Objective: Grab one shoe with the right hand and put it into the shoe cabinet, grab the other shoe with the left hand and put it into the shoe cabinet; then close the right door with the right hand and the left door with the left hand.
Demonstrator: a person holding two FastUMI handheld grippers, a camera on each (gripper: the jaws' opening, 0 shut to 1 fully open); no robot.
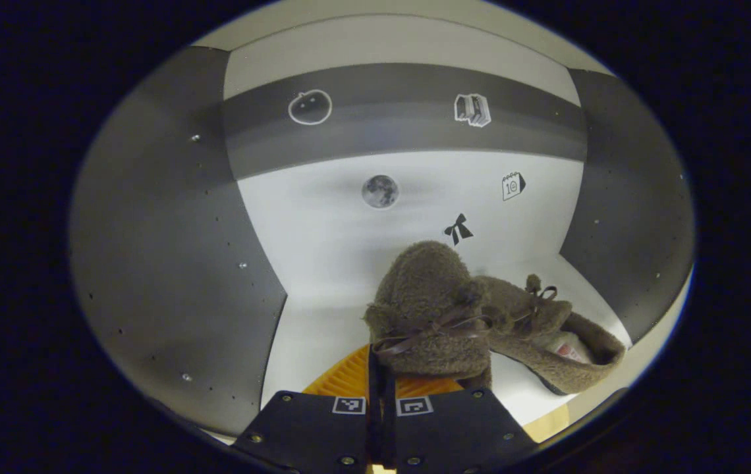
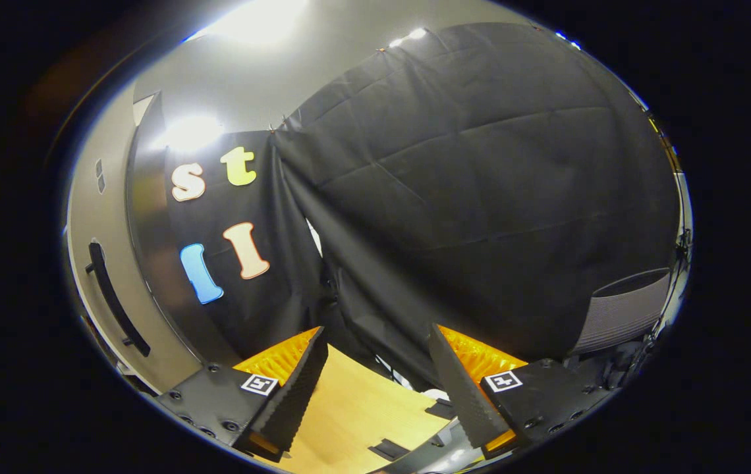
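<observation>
In the left gripper view I look into the shoe cabinet [image 1: 323, 224], with its white back wall and white shelf. My left gripper [image 1: 381, 403] is shut on a fuzzy brown shoe [image 1: 425, 296] with a brown ribbon bow, holding it just above the shelf. The other brown shoe [image 1: 556, 332] lies on the shelf right beside it, touching it, opening to the right. In the right gripper view my right gripper [image 2: 379, 388] is open with nothing between its fingers, above a wooden surface [image 2: 356, 415] and facing the black cloth wall.
Dark grey side panels [image 1: 171, 263] bound the cabinet compartment on both sides. In the right gripper view a beige cabinet door [image 2: 89, 263] with a black bar handle [image 2: 115, 299] stands at the far left. A grey ribbed object [image 2: 622, 319] sits at the right.
</observation>
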